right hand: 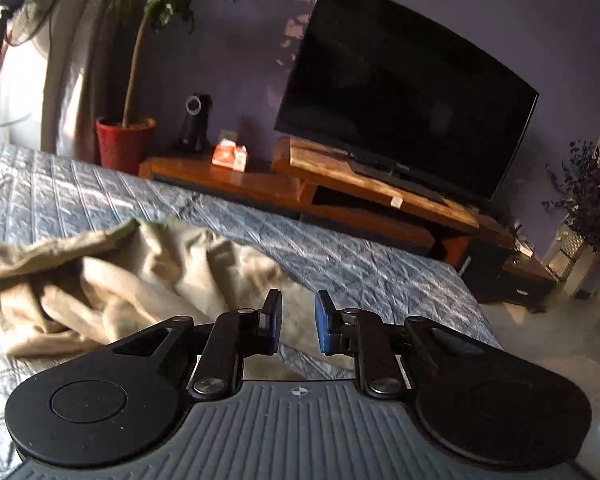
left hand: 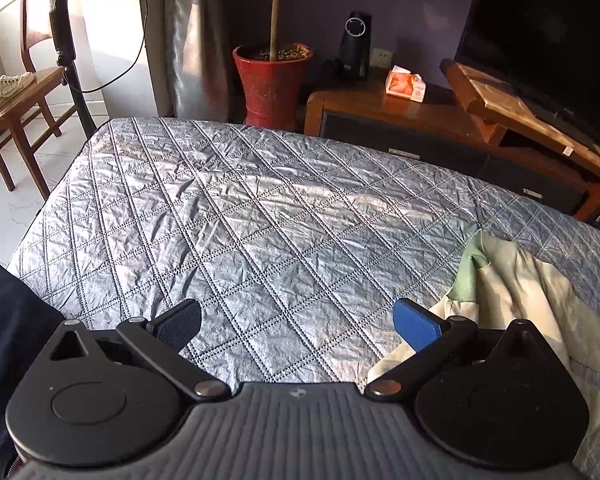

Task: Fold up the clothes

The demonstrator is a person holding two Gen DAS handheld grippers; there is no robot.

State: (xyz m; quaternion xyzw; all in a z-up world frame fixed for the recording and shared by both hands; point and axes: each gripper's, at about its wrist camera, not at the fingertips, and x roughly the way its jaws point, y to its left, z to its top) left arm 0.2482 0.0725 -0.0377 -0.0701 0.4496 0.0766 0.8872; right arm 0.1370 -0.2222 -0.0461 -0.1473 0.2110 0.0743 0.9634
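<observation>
My left gripper (left hand: 296, 322) hangs over bare quilt (left hand: 240, 208), jaws spread wide and empty; the garment (left hand: 512, 280) lies crumpled to its right, just past the blue pad. My right gripper (right hand: 297, 320), jaws narrowly parted and holding nothing, has the garment (right hand: 112, 280) ahead and leftward, long axis running left-right. The right looks nearer, its fingers already over cloth.

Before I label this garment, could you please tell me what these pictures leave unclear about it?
- Garment type: crumpled on the quilt; sleeves and hem not traceable.
- Its near part: left wrist view, hidden behind the left gripper body.
- Its far, green-trimmed edge: right wrist view, motion-blurred.
- Cloth under the right gripper: covered by the jaws and body.
</observation>
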